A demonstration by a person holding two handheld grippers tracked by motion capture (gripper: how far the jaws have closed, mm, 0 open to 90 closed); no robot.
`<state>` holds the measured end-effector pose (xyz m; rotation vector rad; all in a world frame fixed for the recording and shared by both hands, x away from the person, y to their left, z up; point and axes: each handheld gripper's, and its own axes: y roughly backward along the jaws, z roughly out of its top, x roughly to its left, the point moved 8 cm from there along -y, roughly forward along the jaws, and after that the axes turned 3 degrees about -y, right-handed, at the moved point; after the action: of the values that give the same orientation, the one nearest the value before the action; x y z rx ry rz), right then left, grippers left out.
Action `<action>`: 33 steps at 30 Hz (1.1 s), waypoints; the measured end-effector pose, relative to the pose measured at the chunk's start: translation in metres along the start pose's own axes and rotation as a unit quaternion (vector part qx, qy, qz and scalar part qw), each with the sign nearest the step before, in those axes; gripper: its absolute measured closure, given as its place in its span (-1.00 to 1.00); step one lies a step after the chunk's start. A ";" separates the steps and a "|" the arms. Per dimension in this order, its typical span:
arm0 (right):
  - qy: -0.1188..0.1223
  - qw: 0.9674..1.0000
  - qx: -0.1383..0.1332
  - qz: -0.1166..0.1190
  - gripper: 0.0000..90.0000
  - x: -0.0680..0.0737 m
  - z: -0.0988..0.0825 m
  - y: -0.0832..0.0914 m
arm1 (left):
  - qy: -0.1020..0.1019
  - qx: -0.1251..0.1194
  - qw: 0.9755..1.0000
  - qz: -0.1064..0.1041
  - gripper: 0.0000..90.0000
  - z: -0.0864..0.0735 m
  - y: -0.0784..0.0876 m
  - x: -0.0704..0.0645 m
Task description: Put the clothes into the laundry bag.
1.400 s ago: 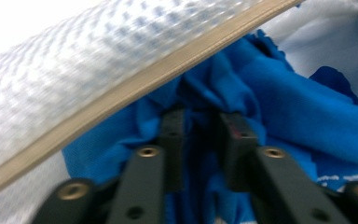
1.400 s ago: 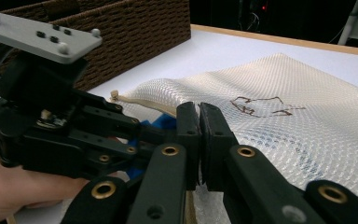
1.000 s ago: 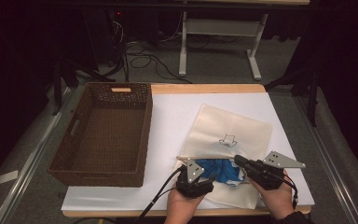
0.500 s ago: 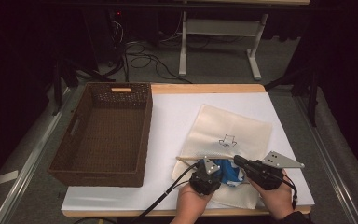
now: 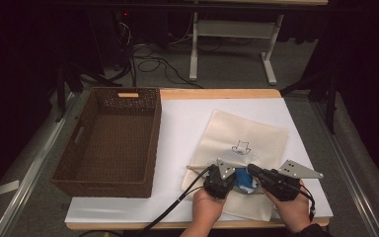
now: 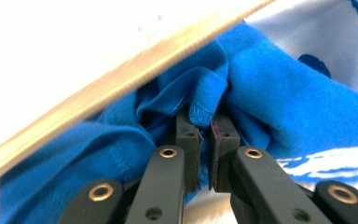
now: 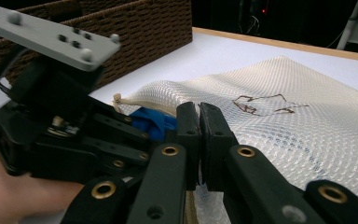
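High view: we clamp our left gripper (image 5: 231, 180) on the blue cloth (image 5: 244, 179) at the mesh bag's (image 5: 246, 143) mouth, its jaws having just closed; our right gripper (image 5: 253, 171) pinches the bag's edge.

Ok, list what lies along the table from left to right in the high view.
Wicker basket → left gripper → blue cloth → right gripper.
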<state>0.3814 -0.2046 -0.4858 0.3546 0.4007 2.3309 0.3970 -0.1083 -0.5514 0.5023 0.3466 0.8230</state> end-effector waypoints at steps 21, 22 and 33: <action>-0.007 1.000 -0.001 -0.001 0.97 -0.003 0.000 0.002 | 0.002 -0.018 0.999 -0.029 -0.16 0.003 0.018 -0.011; -0.007 1.000 -0.001 -0.001 0.97 -0.003 0.000 0.002 | 0.004 -0.020 0.999 -0.031 -0.16 0.003 0.020 -0.011; -0.005 1.000 -0.001 -0.001 0.97 -0.003 0.000 0.002 | 0.002 -0.029 0.999 -0.031 -0.19 -0.004 0.038 -0.009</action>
<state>0.3821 -0.2082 -0.4853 0.3645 0.3936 2.3273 0.3667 -0.0920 -0.5335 0.4333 0.3391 0.7718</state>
